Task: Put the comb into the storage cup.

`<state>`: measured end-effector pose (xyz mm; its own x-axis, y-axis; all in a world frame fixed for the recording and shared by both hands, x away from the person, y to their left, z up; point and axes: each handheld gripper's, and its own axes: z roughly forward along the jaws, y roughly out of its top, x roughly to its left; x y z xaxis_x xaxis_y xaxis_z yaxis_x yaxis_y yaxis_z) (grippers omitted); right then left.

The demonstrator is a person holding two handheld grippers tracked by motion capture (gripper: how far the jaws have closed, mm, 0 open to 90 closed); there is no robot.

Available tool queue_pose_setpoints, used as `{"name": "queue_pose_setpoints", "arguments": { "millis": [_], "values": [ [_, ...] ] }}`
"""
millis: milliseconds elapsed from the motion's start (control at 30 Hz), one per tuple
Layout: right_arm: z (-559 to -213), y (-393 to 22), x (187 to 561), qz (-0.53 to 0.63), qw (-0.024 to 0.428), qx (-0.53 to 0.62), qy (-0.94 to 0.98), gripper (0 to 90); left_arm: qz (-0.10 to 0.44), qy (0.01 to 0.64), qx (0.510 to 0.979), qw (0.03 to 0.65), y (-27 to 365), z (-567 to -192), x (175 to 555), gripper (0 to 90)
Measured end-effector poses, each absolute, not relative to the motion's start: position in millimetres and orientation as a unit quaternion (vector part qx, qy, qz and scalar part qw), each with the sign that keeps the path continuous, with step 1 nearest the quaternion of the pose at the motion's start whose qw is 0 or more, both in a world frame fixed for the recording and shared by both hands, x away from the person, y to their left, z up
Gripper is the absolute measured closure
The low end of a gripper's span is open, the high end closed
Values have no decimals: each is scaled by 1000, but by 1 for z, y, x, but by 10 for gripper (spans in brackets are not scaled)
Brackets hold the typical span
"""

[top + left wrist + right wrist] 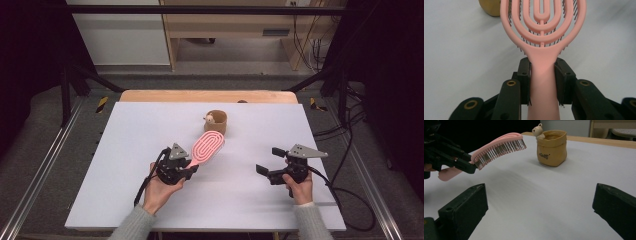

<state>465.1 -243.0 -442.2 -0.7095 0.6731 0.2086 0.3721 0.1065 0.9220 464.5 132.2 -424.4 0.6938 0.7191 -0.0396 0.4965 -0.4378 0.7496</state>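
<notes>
Bench: I see a white sheet over a wooden top, carrying everything listed below.

Left gripper: I read its jaws as drawn in tight on the handle of the pink hairbrush, one pad pressed to each side of the neck just below the head. In the left gripper view the handle runs straight up between the jaws and the ringed head spreads above them. The hand holding it sits near the bench's front left of centre.

Right gripper: I read its jaws as standing wide apart with nothing between them but bare bench; in the right gripper view the two black jaws sit far to either side. It is well apart from the brush, to its right.

Pink hairbrush: lifted off the bench, head tilted upward and away, bristles facing down. Its tip is near the tan pouch, just short of it.

Tan pouch: a small soft pot standing upright toward the far middle of the bench.

Bear figure: perched at the pouch's rim.
</notes>
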Motion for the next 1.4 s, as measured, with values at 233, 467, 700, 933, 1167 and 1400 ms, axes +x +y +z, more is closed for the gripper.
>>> {"name": "queue_pose_setpoints", "arguments": {
  "millis": [233, 467, 700, 933, 1167, 1400],
  "values": [
    [-438, -231, 463, 569, 126, 353, 732, 4, 151, 364, 830, 396, 133, -419, 462, 689],
    [-434, -220, 461, 569, 121, 351, 734, 4, 158, 359, 828, 400, 130, -415, 459, 689],
    [-431, -210, 459, 569, 119, 352, 734, 4, 167, 357, 828, 399, 129, -415, 456, 689],
    [-429, -199, 457, 569, 119, 352, 734, 4, 173, 356, 825, 403, 128, -414, 455, 689],
    [-426, -192, 456, 570, 120, 354, 732, 4, 182, 355, 823, 403, 127, -414, 453, 689],
    [-423, -188, 455, 574, 121, 357, 727, 4, 184, 357, 821, 406, 126, -412, 453, 689]
  ]
}}
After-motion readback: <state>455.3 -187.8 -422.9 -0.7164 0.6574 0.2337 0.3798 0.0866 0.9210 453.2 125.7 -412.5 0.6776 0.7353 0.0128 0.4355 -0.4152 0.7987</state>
